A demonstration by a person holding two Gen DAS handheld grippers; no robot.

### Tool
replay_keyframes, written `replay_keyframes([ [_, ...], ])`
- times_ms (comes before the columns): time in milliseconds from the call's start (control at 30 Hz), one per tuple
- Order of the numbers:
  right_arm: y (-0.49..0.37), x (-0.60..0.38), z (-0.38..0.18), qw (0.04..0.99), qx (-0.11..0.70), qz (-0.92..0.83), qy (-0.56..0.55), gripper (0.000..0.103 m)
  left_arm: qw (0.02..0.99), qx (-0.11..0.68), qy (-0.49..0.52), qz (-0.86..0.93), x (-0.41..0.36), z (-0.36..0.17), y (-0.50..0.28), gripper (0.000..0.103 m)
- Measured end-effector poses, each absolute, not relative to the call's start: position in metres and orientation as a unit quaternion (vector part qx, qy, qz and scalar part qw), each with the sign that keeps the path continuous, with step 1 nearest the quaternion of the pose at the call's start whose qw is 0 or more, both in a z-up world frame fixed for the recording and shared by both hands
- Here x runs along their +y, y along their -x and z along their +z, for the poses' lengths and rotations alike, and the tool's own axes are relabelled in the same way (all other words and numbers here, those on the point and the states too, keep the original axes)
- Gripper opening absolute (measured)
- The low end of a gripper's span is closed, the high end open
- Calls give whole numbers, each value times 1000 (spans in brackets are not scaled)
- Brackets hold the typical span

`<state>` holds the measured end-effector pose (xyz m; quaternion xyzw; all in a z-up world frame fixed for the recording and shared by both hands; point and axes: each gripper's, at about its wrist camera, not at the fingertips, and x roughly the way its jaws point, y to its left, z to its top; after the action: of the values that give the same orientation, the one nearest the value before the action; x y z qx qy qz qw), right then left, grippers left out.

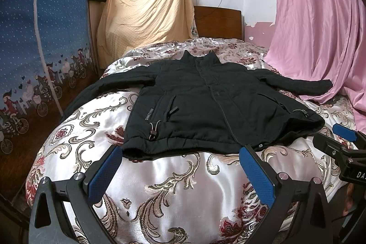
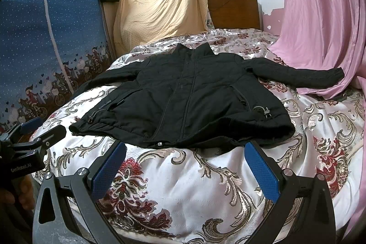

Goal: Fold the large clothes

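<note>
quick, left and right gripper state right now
Left gripper: open, holding nothing, just short of the black jacket hem.
Right gripper: open, holding nothing, also at the hem.

Black jacket [image 1: 205, 104] flat on bedspread [image 1: 173, 186], beyond spread blue fingers [image 1: 107, 170].

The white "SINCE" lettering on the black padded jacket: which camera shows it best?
The left wrist view: the white lettering on the black padded jacket is near and readable. The right wrist view shows it smaller, slanted and blurred.
</note>
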<state>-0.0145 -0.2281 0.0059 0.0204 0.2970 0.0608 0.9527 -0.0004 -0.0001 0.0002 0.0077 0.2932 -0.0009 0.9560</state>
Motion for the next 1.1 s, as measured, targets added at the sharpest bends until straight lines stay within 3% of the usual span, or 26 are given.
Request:
replay_keyframes([
  [1100,15,-227,4,952,299,63,-22,102,957,291,-8,-1,0,0,1,103],
])
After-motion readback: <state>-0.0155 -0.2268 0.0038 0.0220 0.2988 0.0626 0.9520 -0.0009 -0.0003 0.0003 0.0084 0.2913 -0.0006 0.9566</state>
